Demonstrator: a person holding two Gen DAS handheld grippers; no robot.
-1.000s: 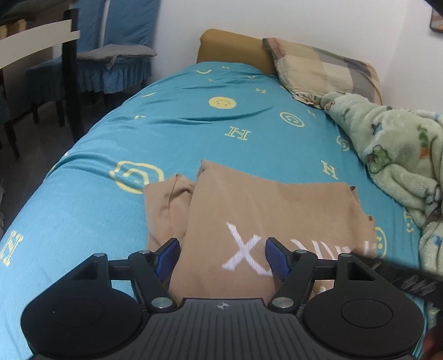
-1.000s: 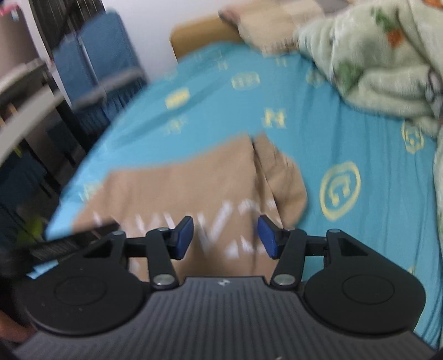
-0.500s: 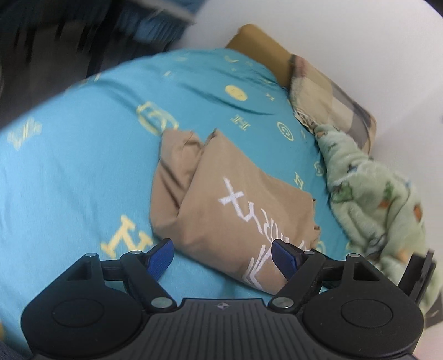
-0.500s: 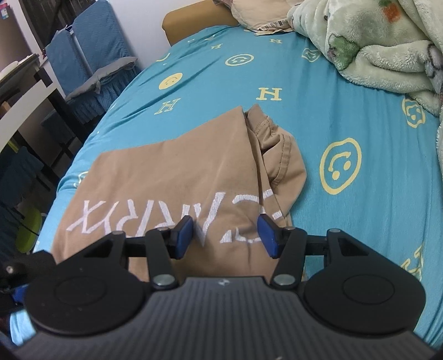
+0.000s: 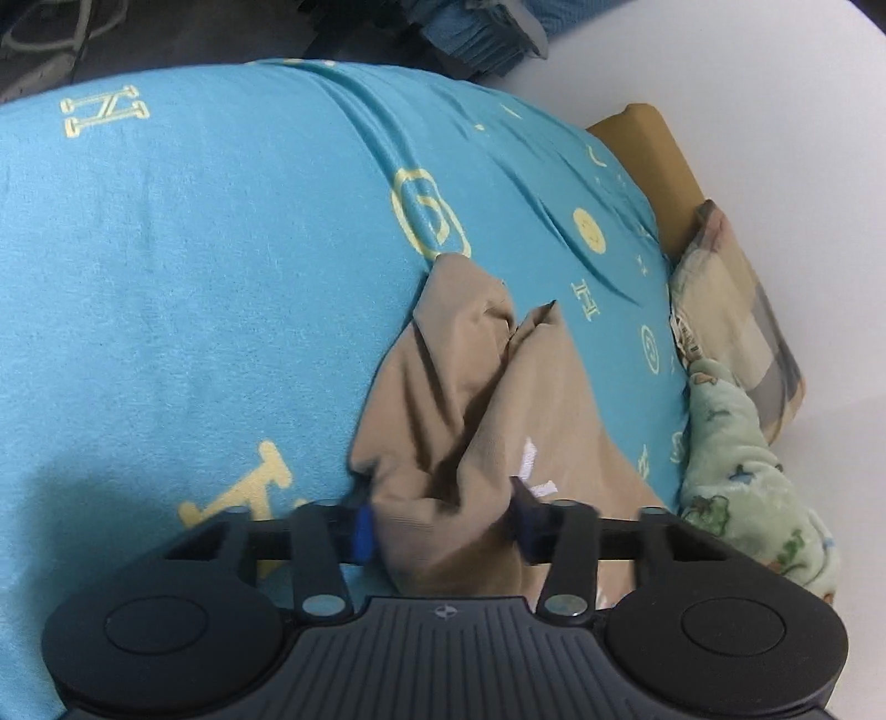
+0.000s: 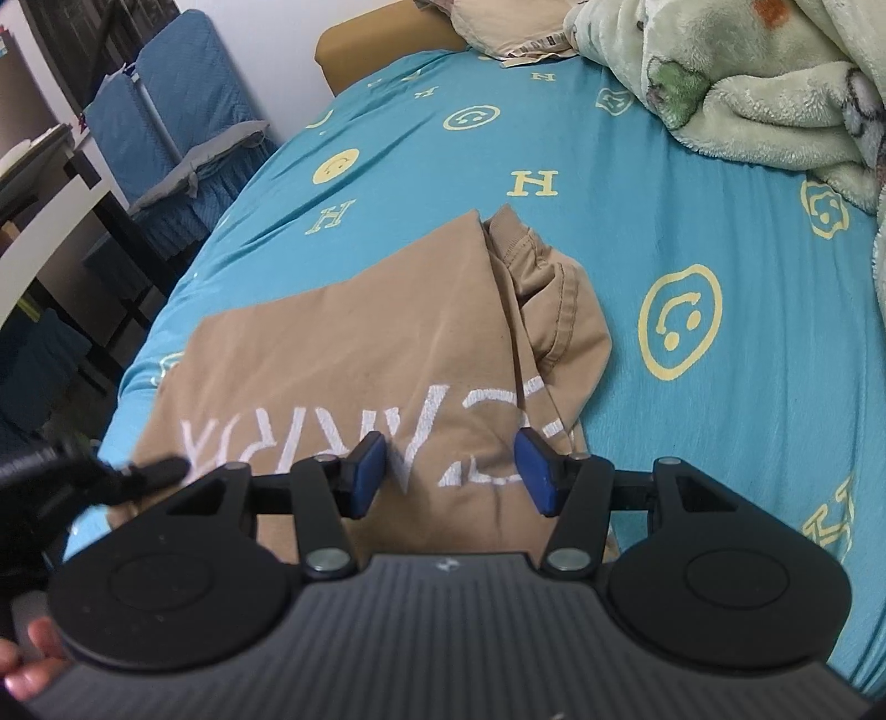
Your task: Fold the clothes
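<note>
A tan T-shirt (image 6: 343, 354) with white lettering lies partly folded on the blue bedsheet (image 6: 692, 232). In the left wrist view my left gripper (image 5: 443, 523) is open, its blue pads either side of the shirt's (image 5: 476, 387) bunched near edge, cloth between them. In the right wrist view my right gripper (image 6: 451, 471) is open, low over the lettered part, with nothing held. The left gripper's tip (image 6: 149, 471) shows at the shirt's left edge in the right wrist view.
A green fleece blanket (image 6: 764, 72) is heaped on the bed's right side, also in the left wrist view (image 5: 742, 443). A plaid pillow (image 5: 736, 310) and tan headboard (image 6: 376, 44) are at the far end. Blue-covered chairs (image 6: 177, 111) and a desk (image 6: 50, 210) stand left of the bed.
My left gripper has swung left and come down onto the shirt's near edge, with cloth now between its pads. My right gripper has held its place over the lettering.
</note>
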